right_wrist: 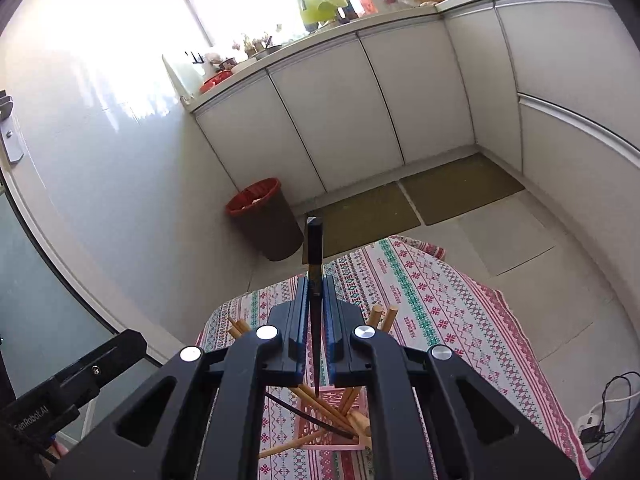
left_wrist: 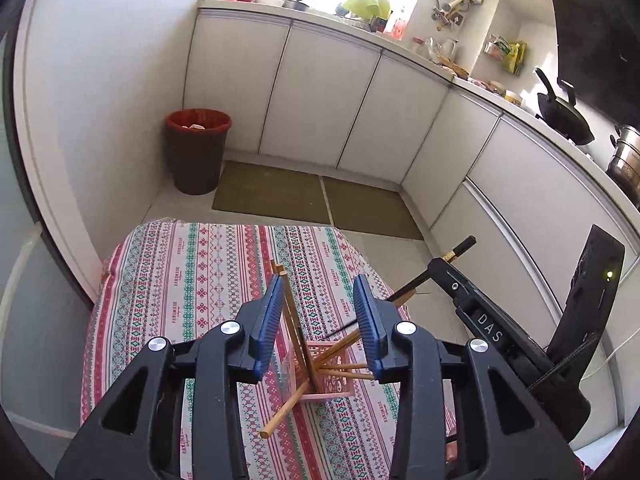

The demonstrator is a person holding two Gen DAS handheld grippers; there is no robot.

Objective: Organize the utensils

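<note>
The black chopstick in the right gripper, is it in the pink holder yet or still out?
Still out. The black chopstick stands clamped upright between the jaws, its tip just above the pink holder.

My own fingers are hiding much of the pink holder (right_wrist: pixel 344 438); the countertop clutter (left_wrist: pixel 444 56) is blurring together.

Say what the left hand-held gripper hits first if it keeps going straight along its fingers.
Probably the wooden chopsticks leaning out of the pink holder, which stand between the open fingers of the left hand-held gripper; then the tablecloth. Depth is uncertain.
</note>
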